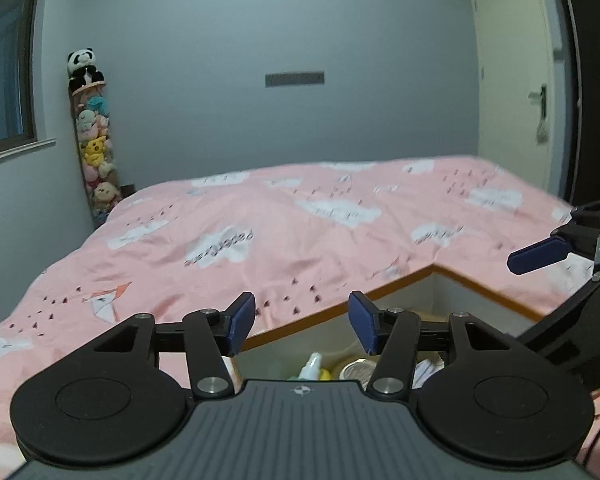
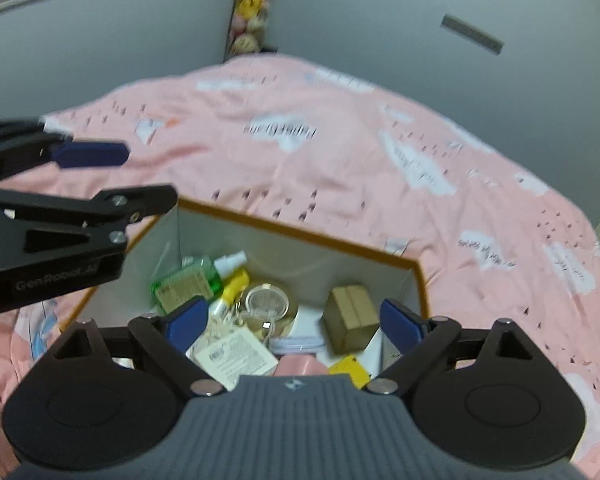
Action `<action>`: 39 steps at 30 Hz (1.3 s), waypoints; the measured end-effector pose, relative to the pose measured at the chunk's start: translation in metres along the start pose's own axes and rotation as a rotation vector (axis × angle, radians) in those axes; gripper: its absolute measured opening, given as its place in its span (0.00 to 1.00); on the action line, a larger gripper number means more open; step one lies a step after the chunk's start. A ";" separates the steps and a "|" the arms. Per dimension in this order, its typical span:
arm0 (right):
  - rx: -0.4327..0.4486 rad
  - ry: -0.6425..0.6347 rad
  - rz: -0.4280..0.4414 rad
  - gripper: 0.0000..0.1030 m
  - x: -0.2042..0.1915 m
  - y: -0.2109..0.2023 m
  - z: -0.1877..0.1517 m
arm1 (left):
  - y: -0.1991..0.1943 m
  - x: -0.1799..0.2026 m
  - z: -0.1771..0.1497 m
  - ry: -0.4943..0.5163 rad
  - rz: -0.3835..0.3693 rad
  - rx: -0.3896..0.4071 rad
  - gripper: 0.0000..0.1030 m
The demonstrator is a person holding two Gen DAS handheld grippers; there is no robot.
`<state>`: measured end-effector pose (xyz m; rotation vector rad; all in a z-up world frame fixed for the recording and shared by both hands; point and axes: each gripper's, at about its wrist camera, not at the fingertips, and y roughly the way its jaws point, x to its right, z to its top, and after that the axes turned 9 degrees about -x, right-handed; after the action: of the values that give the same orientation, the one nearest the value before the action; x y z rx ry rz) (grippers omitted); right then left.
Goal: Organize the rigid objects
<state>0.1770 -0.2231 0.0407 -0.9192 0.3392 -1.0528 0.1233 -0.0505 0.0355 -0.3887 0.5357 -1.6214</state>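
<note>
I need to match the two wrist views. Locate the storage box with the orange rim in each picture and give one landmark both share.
Left wrist: the storage box sits low and right of centre, its corner just beyond the open left gripper.
Right wrist: it fills the lower middle, under the open right gripper.
Shared landmark: the pink bedspread.

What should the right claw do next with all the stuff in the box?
Probably dip the right claw down toward the small cardboard box in the storage box. Both claws are open and empty, and that box sits unburied, right below the jaws.
</note>
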 end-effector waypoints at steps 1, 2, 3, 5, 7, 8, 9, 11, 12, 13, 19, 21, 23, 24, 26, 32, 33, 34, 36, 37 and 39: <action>0.020 0.015 -0.006 0.91 0.000 -0.005 -0.002 | -0.004 -0.001 -0.001 0.006 -0.014 0.010 0.62; 0.049 0.037 -0.013 0.93 0.001 -0.012 -0.004 | -0.008 -0.001 -0.002 0.013 -0.031 0.019 0.62; 0.075 0.056 -0.019 0.93 0.001 -0.017 -0.007 | -0.012 -0.002 -0.004 0.004 -0.038 0.030 0.65; 0.111 0.079 -0.041 0.93 -0.002 -0.026 -0.012 | -0.020 -0.007 -0.008 -0.013 -0.056 0.042 0.69; 0.155 0.105 -0.069 0.95 -0.007 -0.033 -0.019 | -0.027 -0.014 -0.013 -0.040 -0.066 0.037 0.71; 0.176 0.117 -0.078 0.95 -0.009 -0.037 -0.023 | -0.031 -0.017 -0.017 -0.058 -0.069 0.038 0.74; 0.192 0.129 -0.092 0.96 -0.011 -0.039 -0.027 | -0.035 -0.020 -0.020 -0.075 -0.069 0.041 0.78; 0.234 0.168 -0.122 0.97 -0.017 -0.044 -0.039 | -0.043 -0.025 -0.027 -0.096 -0.045 0.057 0.79; 0.247 0.190 -0.128 0.97 -0.020 -0.046 -0.044 | -0.046 -0.027 -0.032 -0.110 -0.035 0.065 0.80; 0.255 0.211 -0.133 0.97 -0.022 -0.048 -0.048 | -0.048 -0.028 -0.035 -0.113 -0.026 0.068 0.82; 0.290 0.284 -0.140 0.97 -0.042 -0.052 -0.074 | -0.064 -0.024 -0.056 -0.031 0.047 0.111 0.94; 0.284 0.286 -0.158 0.97 -0.050 -0.050 -0.082 | -0.070 -0.023 -0.061 -0.022 0.081 0.130 0.99; 0.276 0.290 -0.180 0.97 -0.057 -0.047 -0.089 | -0.073 -0.022 -0.066 -0.028 0.116 0.134 1.00; 0.272 0.306 -0.185 0.97 -0.059 -0.046 -0.091 | -0.072 -0.023 -0.067 -0.039 0.121 0.125 1.00; 0.269 0.328 -0.174 0.97 -0.062 -0.045 -0.097 | -0.069 -0.025 -0.069 -0.057 0.106 0.099 1.00; 0.257 0.352 -0.182 0.98 -0.066 -0.039 -0.105 | -0.055 -0.026 -0.080 -0.079 0.054 -0.019 1.00; 0.246 0.355 -0.181 0.98 -0.067 -0.038 -0.106 | -0.053 -0.026 -0.082 -0.083 0.050 -0.030 1.00; 0.236 0.361 -0.180 0.98 -0.067 -0.035 -0.107 | -0.052 -0.026 -0.086 -0.089 0.047 -0.043 1.00; 0.220 0.377 -0.180 0.98 -0.066 -0.031 -0.110 | -0.050 -0.028 -0.092 -0.106 0.052 -0.071 1.00; 0.211 0.385 -0.182 0.98 -0.066 -0.030 -0.111 | -0.049 -0.028 -0.096 -0.117 0.058 -0.082 1.00; 0.187 0.402 -0.177 0.98 -0.065 -0.024 -0.113 | -0.048 -0.028 -0.101 -0.133 0.058 -0.097 1.00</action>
<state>0.0590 -0.2265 -0.0191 -0.5736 0.4891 -1.4110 0.0322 -0.0079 -0.0201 -0.5444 0.5215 -1.5055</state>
